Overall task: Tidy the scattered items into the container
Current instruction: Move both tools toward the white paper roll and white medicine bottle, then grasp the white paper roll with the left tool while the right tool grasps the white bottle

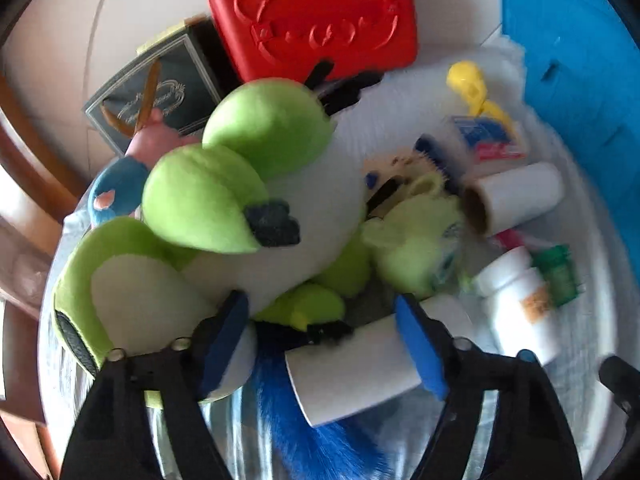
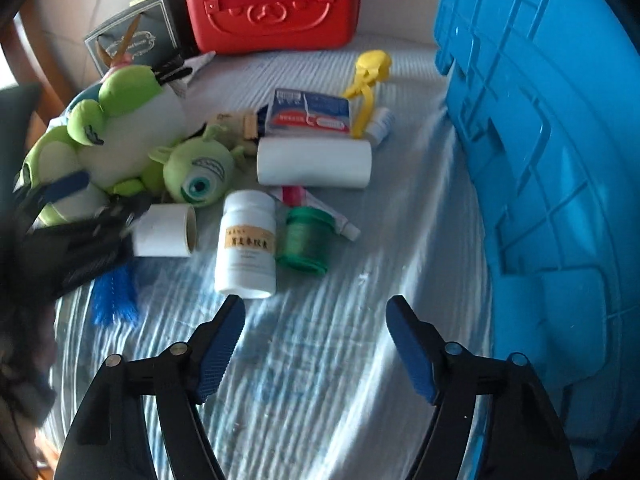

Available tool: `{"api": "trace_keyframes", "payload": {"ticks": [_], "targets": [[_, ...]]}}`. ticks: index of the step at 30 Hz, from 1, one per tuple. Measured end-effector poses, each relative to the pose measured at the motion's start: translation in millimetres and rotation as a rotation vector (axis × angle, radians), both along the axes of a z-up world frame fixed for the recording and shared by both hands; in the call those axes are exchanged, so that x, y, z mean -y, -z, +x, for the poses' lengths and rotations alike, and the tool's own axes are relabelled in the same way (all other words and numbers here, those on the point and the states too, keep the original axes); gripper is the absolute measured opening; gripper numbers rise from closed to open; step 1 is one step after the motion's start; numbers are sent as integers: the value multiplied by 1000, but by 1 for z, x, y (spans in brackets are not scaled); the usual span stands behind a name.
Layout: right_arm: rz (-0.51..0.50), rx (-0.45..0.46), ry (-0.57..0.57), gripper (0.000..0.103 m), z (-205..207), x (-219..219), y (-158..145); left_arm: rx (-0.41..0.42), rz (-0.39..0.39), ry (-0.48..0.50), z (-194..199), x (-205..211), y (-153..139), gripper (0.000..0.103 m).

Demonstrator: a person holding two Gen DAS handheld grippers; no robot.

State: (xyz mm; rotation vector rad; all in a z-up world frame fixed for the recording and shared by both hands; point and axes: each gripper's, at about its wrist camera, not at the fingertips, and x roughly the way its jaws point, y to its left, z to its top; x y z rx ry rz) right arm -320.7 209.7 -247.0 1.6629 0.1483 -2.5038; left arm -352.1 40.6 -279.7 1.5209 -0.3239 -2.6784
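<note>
My left gripper (image 1: 324, 340) is open, its fingers on either side of a small white paper roll (image 1: 352, 372), with the big green-and-white plush frog (image 1: 240, 184) against its left finger. In the right wrist view the left gripper (image 2: 80, 216) shows at the left by the same roll (image 2: 164, 232). My right gripper (image 2: 316, 344) is open and empty above the striped cloth, just short of the white pill bottle (image 2: 246, 244). The blue container (image 2: 540, 160) stands on the right. A green one-eyed plush (image 2: 198, 176), a larger white roll (image 2: 314, 162) and a green jar (image 2: 304, 242) lie between.
A red bear-embossed case (image 2: 272, 4) and a dark box (image 2: 132, 38) stand at the back. A yellow clip (image 2: 370, 76), a blue-and-red packet (image 2: 310, 114), a tube (image 2: 320, 208) and a blue brush (image 2: 114, 296) lie on the cloth.
</note>
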Motion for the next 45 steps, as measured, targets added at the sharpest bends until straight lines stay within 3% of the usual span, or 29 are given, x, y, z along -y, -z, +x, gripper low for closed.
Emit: {"api": "trace_keyframes", "payload": {"ticks": [9,15,18,22,25,26,32,35,38,40,42,45], "targets": [[-56,78,-90,74,7,29,30,169,159,-62,56,32,23,71],[-56,78,-93,74,8,31,37,85,253,30,82,24,-16,71],[-44,68,-61,74,13,17,33,93,243,152,91,-2,-18,78],[-5,66,1,72,21,-8,34,154,136,228,92,-41,11,78],[0,63,21,71,23,-21,33,189,159,194,86,-38,30,53],[-4,57,19,71,22,-22,32,170,165,145,83,-31,29,51],[-84,-13,-39,67,0,-4,16,80,197,-14,67,15,6,50],[-123,-34,-89,60,-13,15,15,71,195,-32,55,28,-2,50],[-157,-17,-132,59,-30,34,25,84,211,-29,49,35,-3,51],[-138,13,-134,59,-40,42,38,100,204,-9,47,30,6,51],[-139,54,-123,52,-47,42,53,143,228,-9,45,29,19,52],[-150,68,-107,46,-53,38,63,121,236,-7,49,31,22,48]]}}
